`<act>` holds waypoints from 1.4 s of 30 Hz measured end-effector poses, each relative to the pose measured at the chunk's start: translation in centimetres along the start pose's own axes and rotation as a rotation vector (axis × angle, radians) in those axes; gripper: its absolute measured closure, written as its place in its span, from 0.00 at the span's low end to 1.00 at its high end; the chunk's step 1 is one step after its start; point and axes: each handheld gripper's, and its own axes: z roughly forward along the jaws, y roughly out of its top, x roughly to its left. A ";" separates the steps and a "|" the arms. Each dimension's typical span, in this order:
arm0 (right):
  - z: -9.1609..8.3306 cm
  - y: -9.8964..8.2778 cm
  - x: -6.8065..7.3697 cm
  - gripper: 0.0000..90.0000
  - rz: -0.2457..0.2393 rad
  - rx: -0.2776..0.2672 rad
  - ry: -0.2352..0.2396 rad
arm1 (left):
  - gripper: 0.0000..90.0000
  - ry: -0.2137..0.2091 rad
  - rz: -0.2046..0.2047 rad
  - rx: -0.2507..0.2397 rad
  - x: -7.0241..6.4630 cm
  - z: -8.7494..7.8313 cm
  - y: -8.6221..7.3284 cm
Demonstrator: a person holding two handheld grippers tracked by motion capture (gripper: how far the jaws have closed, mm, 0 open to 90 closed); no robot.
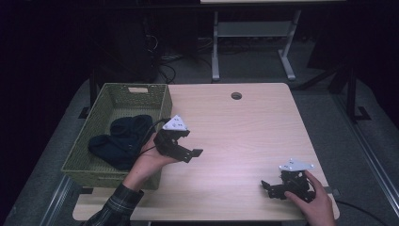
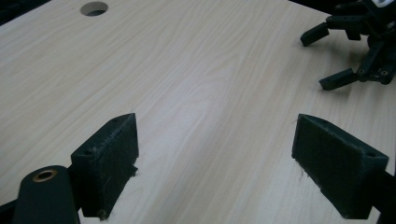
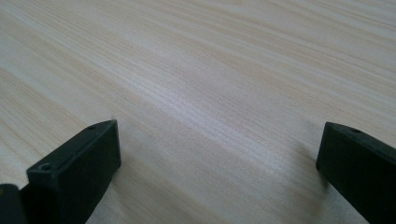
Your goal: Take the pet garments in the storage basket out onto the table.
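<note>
Dark cloth [image 1: 123, 139] bundled in the green woven basket [image 1: 141, 90] at the left of the bench [image 1: 244, 127], just left of the left tool [image 1: 184, 147]: probably soft, light and floppy, best pinched at a raised fold on top. Crumpled, long axis roughly near-left to far-right, no clear heading. Both tools gaping wide and empty, right tool [image 1: 273, 187] low at the near right.

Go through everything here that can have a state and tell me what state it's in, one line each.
Left gripper: jaws open, holding nothing, raised beside the basket.
Right gripper: jaws open, holding nothing, low over the table's near right part.
Green basket: upright on the table's left edge, holding clothes.
Dark clothes: crumpled in a heap inside the basket.
Table: bare light wood, with an open round hole near its far edge.
</note>
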 end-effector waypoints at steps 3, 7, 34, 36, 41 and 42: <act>0.0 0.0 0.0 0.00 0.001 0.000 -0.001 | 0.16 0.010 -0.007 -0.003 0.6 -0.5 0.1; 0.0 0.0 0.0 0.00 0.001 0.000 -0.001 | 0.16 0.031 -0.015 -0.007 1.3 -1.2 0.2; 0.0 0.0 0.0 0.00 0.004 -0.001 -0.001 | 0.16 0.140 -0.072 -0.023 5.9 -5.6 -0.3; 0.0 0.0 0.0 0.00 0.003 0.000 -0.001 | 0.16 0.146 -0.084 -0.029 6.3 -5.9 -0.5; 0.0 0.0 0.0 0.00 0.004 0.000 -0.001 | 0.16 0.163 -0.105 -0.022 7.0 -6.5 -1.2; 0.0 0.0 0.0 0.00 0.004 -0.001 -0.001 | 0.16 0.169 -0.106 -0.020 7.1 -6.7 -1.3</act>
